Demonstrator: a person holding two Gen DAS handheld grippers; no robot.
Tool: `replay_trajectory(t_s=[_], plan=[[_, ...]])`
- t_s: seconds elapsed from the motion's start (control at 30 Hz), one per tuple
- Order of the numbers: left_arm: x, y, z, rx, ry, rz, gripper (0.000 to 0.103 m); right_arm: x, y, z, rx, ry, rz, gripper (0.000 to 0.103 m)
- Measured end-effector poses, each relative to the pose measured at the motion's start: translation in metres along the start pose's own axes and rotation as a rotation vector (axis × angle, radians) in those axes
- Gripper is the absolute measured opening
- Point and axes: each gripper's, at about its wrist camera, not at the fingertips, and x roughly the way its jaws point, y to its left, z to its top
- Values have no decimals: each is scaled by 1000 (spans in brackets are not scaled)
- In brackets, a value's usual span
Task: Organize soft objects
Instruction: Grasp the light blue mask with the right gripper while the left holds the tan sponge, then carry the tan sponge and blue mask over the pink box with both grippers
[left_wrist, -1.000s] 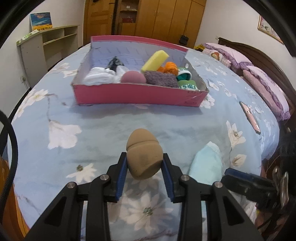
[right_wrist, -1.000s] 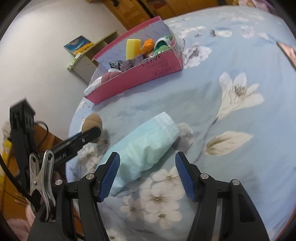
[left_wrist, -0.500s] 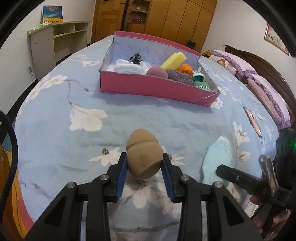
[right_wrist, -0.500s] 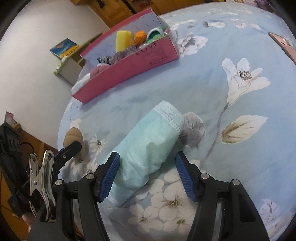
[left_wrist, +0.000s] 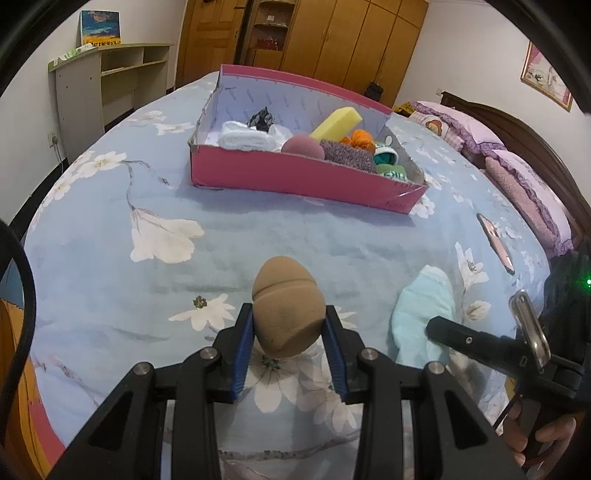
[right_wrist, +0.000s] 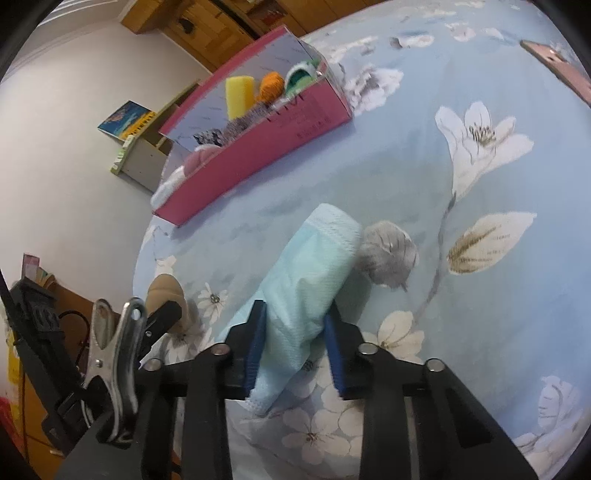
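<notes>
In the left wrist view, the left gripper (left_wrist: 289, 334) squeezes a brown egg-shaped sponge (left_wrist: 286, 306) just above the blue flowered bedspread (left_wrist: 110, 280), with the pink box (left_wrist: 295, 173) of soft things farther back. In the right wrist view, the right gripper (right_wrist: 295, 341) has just closed its jaws, and they now pinch a light blue face mask (right_wrist: 314, 273) lying on the bedspread.

Phone (right_wrist: 557, 62) cut by frame edge
</notes>
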Motion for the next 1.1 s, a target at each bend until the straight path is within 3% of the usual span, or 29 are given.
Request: replay_trajectory(t_s=[0.53,1.1], plan=[[-13,-5,13,8,-35,5,38,-27,23,7,-187,-137,-27,24],[-19,-9,56,11,-102,8,38,-37,21,56,-194,-223,-14,24]])
